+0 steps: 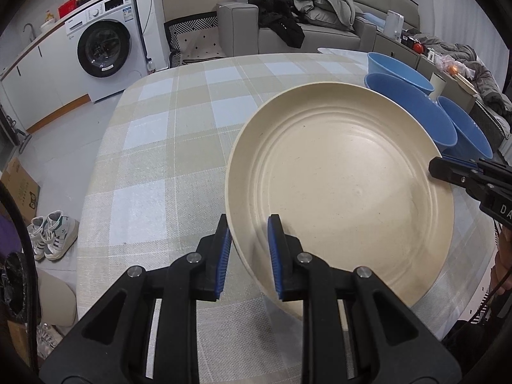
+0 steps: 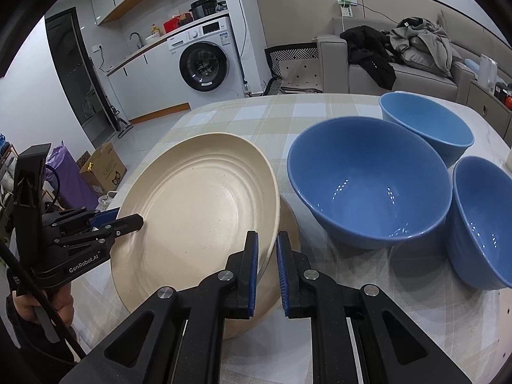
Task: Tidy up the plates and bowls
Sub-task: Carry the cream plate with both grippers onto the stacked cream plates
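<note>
Two grippers, left gripper (image 1: 248, 249) and right gripper (image 2: 267, 268), were clamped on opposite rims of the cream plate (image 2: 198, 204), held tilted above another plate (image 2: 289, 224) beside three unstacked blue bowls (image 2: 368, 185).

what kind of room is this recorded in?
Likely a small flat's open living and kitchen area: a washing machine under a counter with a sink tap, a grey sofa piled with clothes, and a table with a checked cloth.
</note>
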Demonstrator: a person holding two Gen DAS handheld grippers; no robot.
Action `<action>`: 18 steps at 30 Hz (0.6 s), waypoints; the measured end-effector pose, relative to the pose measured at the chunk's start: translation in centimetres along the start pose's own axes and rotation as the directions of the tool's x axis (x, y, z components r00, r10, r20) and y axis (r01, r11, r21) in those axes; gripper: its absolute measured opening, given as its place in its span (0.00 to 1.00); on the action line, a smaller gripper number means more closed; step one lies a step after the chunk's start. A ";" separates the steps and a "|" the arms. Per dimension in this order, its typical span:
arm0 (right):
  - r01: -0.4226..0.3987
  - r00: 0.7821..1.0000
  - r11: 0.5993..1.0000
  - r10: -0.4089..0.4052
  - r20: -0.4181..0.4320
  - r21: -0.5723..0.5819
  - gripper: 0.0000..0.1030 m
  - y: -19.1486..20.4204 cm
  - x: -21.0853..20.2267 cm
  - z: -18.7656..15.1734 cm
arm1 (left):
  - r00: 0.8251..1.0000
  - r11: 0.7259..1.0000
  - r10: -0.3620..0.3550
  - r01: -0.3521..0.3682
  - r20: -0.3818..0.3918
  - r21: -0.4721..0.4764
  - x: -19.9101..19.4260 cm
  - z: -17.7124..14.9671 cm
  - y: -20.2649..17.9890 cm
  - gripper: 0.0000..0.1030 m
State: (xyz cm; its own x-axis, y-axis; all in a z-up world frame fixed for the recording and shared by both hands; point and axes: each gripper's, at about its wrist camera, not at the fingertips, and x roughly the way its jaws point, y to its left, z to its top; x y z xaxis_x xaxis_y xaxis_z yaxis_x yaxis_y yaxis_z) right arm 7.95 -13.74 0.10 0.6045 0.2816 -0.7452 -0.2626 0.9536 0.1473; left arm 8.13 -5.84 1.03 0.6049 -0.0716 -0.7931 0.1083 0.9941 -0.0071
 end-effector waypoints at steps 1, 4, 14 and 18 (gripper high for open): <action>0.001 1.000 1.000 -0.001 0.000 0.000 0.12 0.0 -0.1 -0.1 | 1.000 1.000 0.000 0.000 -0.003 0.002 0.2 0.0 -0.1 0.18; 0.008 1.000 1.000 -0.008 0.000 0.004 0.12 0.0 0.1 -0.3 | 1.000 1.000 0.005 -0.005 -0.006 0.008 0.7 -0.1 -0.1 0.18; 0.013 1.000 1.000 -0.013 -0.025 0.016 0.12 -0.1 1.1 -0.3 | 0.999 0.999 0.030 -0.029 -0.019 0.022 2.1 -0.3 -0.4 0.19; 0.017 0.999 1.000 -0.016 -0.034 0.023 0.12 -0.1 1.3 -0.3 | 0.998 0.998 0.055 -0.055 -0.024 0.034 2.7 -0.4 -0.9 0.19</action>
State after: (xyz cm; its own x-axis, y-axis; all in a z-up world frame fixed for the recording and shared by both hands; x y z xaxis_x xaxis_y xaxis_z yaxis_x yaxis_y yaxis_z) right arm 8.56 -13.52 -1.04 0.5827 0.2625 -0.7691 -0.2352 0.9604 0.1496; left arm 9.35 -6.85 -1.32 0.5910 -0.0144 -0.8065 0.1021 0.9931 0.0571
